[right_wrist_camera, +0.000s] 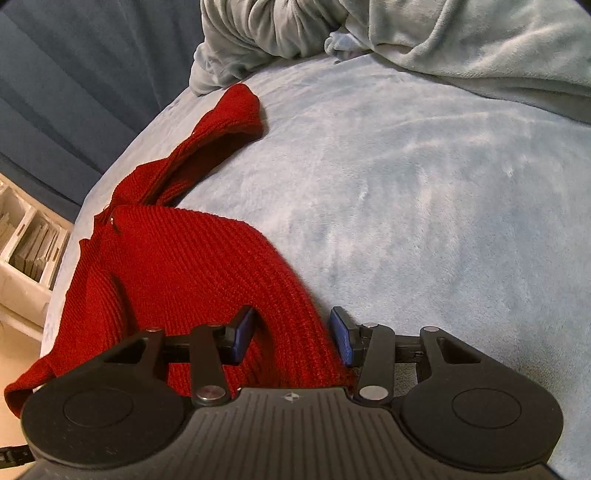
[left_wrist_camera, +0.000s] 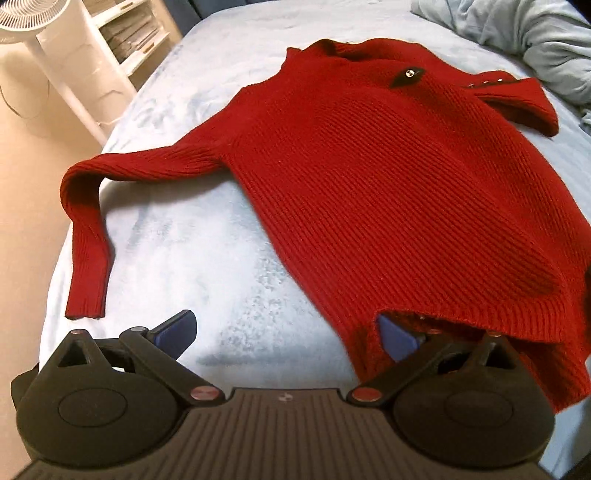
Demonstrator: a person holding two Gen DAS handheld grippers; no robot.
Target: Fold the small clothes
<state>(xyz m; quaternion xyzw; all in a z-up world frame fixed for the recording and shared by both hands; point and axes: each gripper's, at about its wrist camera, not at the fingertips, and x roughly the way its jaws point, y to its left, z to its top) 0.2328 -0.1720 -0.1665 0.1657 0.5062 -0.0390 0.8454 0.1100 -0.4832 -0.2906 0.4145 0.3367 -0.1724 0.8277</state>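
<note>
A red knit sweater lies spread on the pale blue bed cover, collar far, one sleeve bent toward the bed's left edge. My left gripper stands wide open at the near hem; its right finger is tucked under the lifted hem edge and its left finger is over bare cover. In the right wrist view the sweater runs up between the pads of my right gripper, which is shut on a thick fold of the hem. The other sleeve trails away behind.
A crumpled grey-blue blanket is heaped at the far end of the bed. Left of the bed stand a white fan and white shelves on a beige floor. A dark blue curtain hangs behind.
</note>
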